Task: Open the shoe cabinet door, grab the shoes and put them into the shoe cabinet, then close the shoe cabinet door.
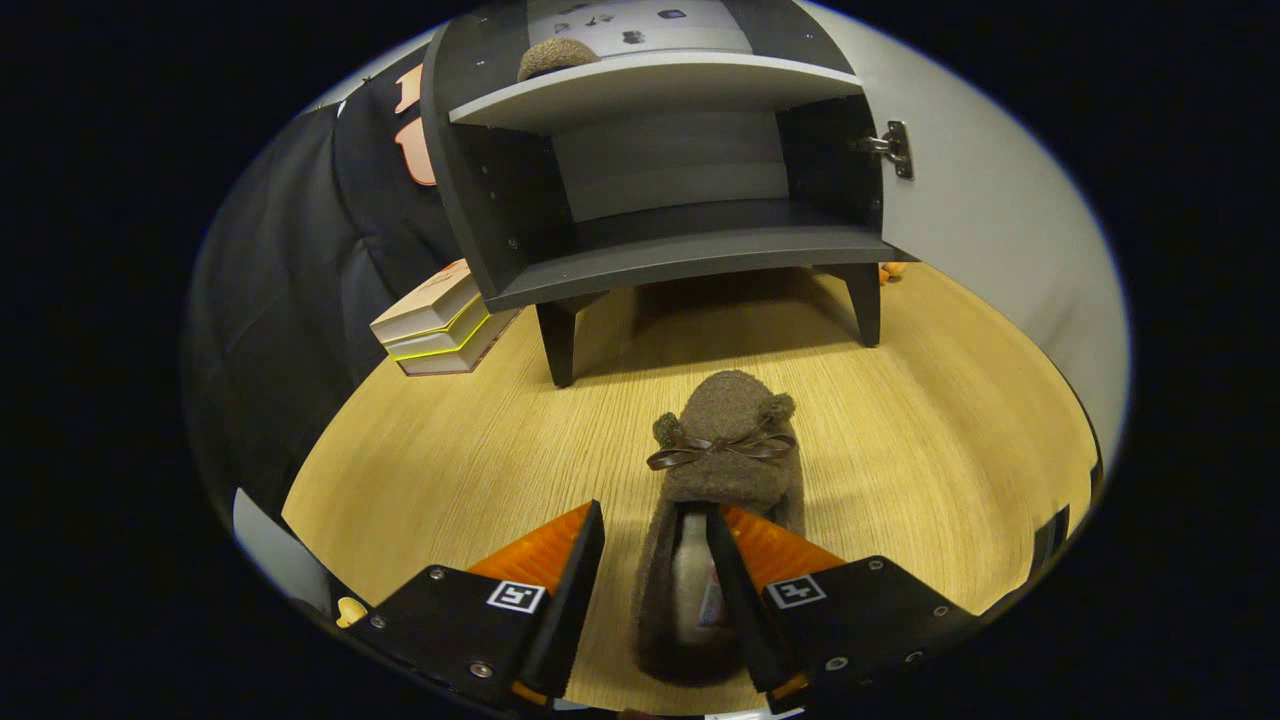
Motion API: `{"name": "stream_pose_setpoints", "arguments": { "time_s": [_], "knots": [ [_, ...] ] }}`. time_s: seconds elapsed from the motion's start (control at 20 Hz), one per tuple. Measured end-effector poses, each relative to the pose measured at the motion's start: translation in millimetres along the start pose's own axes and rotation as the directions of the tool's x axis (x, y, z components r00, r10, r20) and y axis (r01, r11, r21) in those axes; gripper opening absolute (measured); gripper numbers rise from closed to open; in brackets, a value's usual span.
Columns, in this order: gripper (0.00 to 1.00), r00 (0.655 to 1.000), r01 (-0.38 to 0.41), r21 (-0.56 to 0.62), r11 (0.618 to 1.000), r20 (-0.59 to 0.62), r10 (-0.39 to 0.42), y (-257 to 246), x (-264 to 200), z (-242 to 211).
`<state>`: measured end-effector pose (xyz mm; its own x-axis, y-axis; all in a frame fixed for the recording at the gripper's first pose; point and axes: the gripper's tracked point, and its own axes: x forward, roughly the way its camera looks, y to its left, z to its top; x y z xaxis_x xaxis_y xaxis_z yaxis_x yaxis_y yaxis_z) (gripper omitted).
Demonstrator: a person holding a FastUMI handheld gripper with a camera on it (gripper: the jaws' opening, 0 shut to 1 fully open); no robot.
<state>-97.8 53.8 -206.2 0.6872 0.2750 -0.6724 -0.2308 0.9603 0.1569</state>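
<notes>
Before the open cabinet (pixel 660 255), a slipper (pixel 722 470) lies on the floor, its left wall between the parted, unclamped fingers of the gripper (pixel 655 530).

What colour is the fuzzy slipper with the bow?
Brown, with a darker brown bow; the slipper lies between the open gripper fingers in the gripper view.

We count two brown slippers, one on the floor (pixel 725 470) and one on the cabinet's upper shelf (pixel 556 56), one cabinet (pixel 660 265), and three stacked boxes (pixel 440 325).
</notes>
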Motion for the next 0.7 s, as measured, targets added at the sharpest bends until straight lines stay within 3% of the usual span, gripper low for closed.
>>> {"name": "stream_pose_setpoints", "arguments": {
  "time_s": [0.15, 0.4, 0.55, 0.7],
  "knots": [
    [0.57, 1.0, 0.014, -0.027, 1.0, 0.011, -0.014, -2.3, 17.4, 0.1],
    [0.17, 0.995, 0.103, -0.048, 0.994, 0.016, -0.102, -16.0, 42.2, -1.6],
    [0.15, 0.995, 0.102, -0.109, 0.989, 0.025, -0.1, -15.7, 42.9, -1.9],
    [0.05, 0.997, 0.076, -0.063, 0.995, -0.024, -0.077, -15.4, 41.6, -2.2]
  ]
}}
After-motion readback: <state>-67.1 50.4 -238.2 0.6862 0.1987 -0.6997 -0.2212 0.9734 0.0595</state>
